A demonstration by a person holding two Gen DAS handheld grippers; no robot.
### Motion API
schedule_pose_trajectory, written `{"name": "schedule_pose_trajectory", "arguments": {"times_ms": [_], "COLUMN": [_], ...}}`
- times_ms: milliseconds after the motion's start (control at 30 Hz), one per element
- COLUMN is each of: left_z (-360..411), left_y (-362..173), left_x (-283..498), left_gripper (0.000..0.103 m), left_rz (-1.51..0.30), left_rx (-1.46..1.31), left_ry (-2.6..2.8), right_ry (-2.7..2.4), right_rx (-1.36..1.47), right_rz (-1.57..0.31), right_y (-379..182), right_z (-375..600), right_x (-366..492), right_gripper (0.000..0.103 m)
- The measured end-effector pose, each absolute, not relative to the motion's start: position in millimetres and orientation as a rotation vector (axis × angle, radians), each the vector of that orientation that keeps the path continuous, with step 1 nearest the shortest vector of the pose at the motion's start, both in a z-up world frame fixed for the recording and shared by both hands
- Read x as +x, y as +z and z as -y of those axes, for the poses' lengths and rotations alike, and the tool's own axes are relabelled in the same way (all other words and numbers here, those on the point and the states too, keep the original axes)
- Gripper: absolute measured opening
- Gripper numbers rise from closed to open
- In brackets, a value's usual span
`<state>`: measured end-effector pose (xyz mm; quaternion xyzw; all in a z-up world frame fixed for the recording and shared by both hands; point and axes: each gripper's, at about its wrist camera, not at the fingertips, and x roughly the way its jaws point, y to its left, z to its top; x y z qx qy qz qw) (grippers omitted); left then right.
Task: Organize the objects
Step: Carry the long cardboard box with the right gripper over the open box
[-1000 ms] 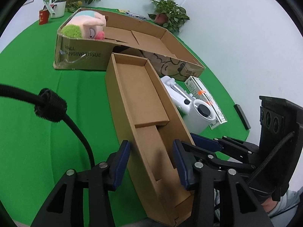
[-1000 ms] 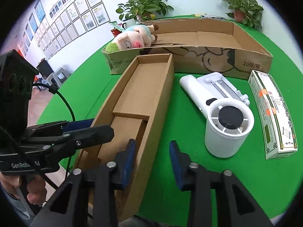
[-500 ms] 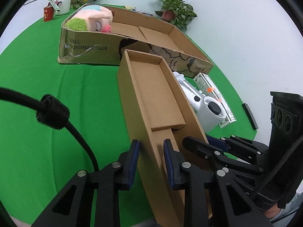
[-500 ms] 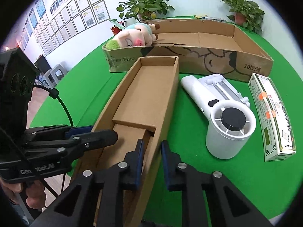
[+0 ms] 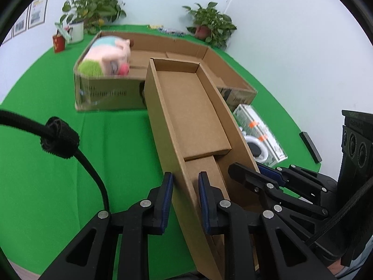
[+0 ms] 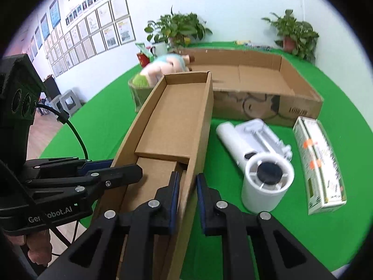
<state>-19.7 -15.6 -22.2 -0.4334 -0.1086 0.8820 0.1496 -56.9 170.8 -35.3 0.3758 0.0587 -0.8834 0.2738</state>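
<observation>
Green cloth over the whole worktop point(image 5: 58, 163), pale walls behind it, two potted plants point(image 5: 209, 26) along the far edge and rows of framed papers point(image 6: 93, 32) on the wall off to the left side. A white mug point(image 5: 75, 31) and a small red box point(image 5: 58, 43) sit by the far-left edge.

The long narrow cardboard box point(image 5: 186, 116) runs from the near edge toward the middle, its far end up against the big shallow cardboard tray point(image 6: 268, 91). A pink plush toy point(image 5: 109, 57) lies in the tray's left corner. To the right of the long box: a white handheld vacuum point(image 6: 263, 163) and a green-and-white carton point(image 6: 319, 163), both on the cloth.

The left gripper point(image 5: 184, 200) has its fingers still closing, pinching the box's left wall. The right gripper point(image 6: 187, 200) has its fingers clamped on the right wall.

Compared with a second ago, both sets of fingers were spread wide around the walls and are now squeezed in on them, and the box's far end now overlaps the tray's front wall.
</observation>
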Motion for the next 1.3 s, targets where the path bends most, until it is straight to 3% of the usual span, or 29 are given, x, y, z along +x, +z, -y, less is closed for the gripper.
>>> {"name": "schedule_pose_trajectory", "arguments": {"times_ms": [600, 1300], "left_z": [-13.3, -16.5], "left_y": [70.2, 144.5], "left_x": [-71.6, -200.4], "left_gripper": [0.018, 0.016], "left_rz": [0.193, 0.110], "left_rx": [-0.990, -0.898], "left_ry": [2.638, 2.724], "right_ry": [-2.507, -2.528], "right_rx": [0.775, 0.604], "right_rz": [-0.098, -0.138], "right_y": [22.3, 76.7], "right_z": [-179.2, -155.2], "right_x": [-104.8, -187.6], "right_gripper": [0.013, 0.013]}}
